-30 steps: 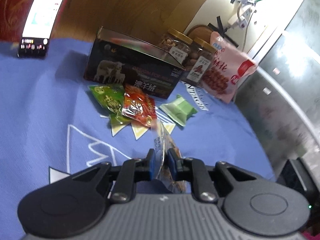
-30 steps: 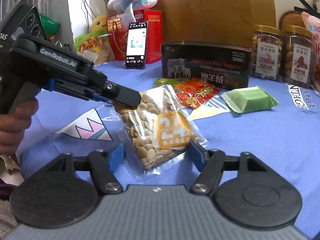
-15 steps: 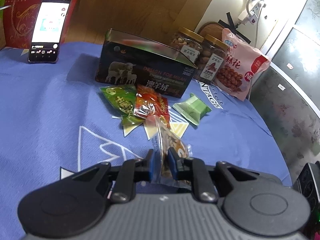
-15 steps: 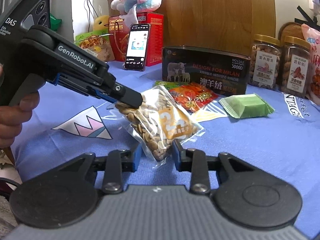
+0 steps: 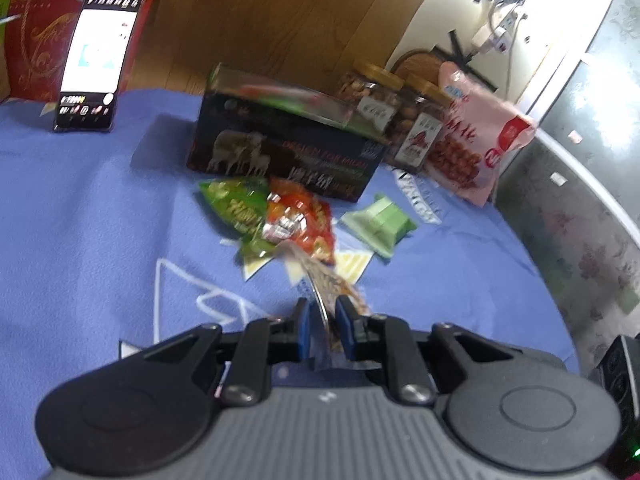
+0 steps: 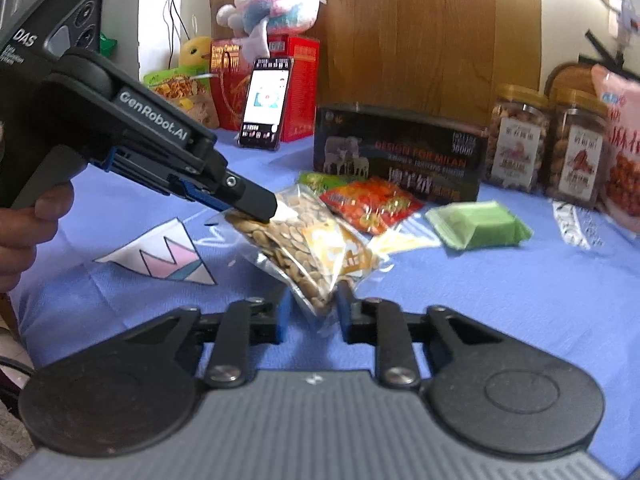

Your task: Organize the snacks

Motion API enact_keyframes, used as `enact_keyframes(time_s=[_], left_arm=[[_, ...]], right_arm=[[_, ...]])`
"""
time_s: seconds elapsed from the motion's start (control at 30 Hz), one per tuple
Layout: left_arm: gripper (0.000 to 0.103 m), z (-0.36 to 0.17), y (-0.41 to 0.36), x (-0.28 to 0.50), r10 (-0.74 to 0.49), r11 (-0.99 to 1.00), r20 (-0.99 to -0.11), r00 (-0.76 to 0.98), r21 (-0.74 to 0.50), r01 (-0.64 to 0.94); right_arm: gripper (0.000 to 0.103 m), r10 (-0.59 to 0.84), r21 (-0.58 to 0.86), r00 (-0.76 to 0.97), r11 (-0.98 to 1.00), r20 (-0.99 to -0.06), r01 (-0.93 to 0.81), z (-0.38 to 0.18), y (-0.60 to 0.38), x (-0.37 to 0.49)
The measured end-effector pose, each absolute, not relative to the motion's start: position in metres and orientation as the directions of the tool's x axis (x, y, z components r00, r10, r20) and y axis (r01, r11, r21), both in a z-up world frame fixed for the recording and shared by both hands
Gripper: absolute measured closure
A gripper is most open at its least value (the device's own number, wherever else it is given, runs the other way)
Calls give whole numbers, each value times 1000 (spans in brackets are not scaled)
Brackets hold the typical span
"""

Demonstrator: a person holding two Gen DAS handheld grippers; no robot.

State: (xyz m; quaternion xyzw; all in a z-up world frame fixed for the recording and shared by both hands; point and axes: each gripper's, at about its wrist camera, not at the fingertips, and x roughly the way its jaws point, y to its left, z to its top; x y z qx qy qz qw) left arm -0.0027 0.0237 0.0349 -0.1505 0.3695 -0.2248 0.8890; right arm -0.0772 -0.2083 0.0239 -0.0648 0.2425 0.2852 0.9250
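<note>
**Second gripper closes in on seed packet**

The right gripper (image 6: 310, 310), wide apart around the packet a second ago, has drawn its jaws in against the lower end of the clear seed packet (image 6: 308, 248) and they are closing on it. The left gripper (image 6: 256, 208), held in a person's hand (image 6: 24, 236), keeps its jaws clamped on the packet's upper edge, so the packet hangs tilted between the two tools, lifted off the blue counter (image 6: 500, 292). Beyond it lie a green snack bag (image 5: 236, 208), a red snack bag (image 6: 370, 204) and a green wrapped packet (image 6: 480, 226), all just in front of a dark box (image 6: 400, 160). Two nut jars (image 6: 516, 140) and a pink bag (image 5: 476, 148) stand to the right; a phone (image 6: 266, 104) leans on a red box (image 6: 298, 80) behind.
</note>
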Motion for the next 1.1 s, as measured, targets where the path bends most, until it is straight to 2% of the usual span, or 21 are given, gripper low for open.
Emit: enact_keyframes(time_s=[0.3, 0.5, 0.63, 0.8, 0.9, 0.97, 1.1], left_arm=[[88, 86, 13, 17, -518, 853, -493, 699, -362, 377], [88, 119, 3, 58, -491, 869, -402, 773, -284, 405], [88, 122, 0, 99, -462, 883, -381, 801, -282, 375], [90, 105, 3, 147, -448, 886, -416, 791, -326, 330], [90, 91, -3, 160, -399, 912, -435, 807, -280, 300], [89, 81, -3, 166, -385, 918, -459, 801, -281, 280], [88, 71, 9, 159, -387, 914, -468, 795, -311, 261]], right_arm=[[84, 435, -121, 838, 861, -330, -495, 53, -208, -61], [85, 384, -196, 890, 879, -247, -434, 76, -206, -7], [85, 351, -206, 901, 891, -255, -405, 78, -199, 40], [84, 302, -210, 899, 902, -316, -377, 69, -187, 79], [80, 272, -172, 893, 921, -360, -350, 63, -185, 89], [70, 272, -133, 894, 932, -356, -336, 62, -189, 85], [63, 293, -62, 898, 942, -328, -330, 67, -203, 62]])
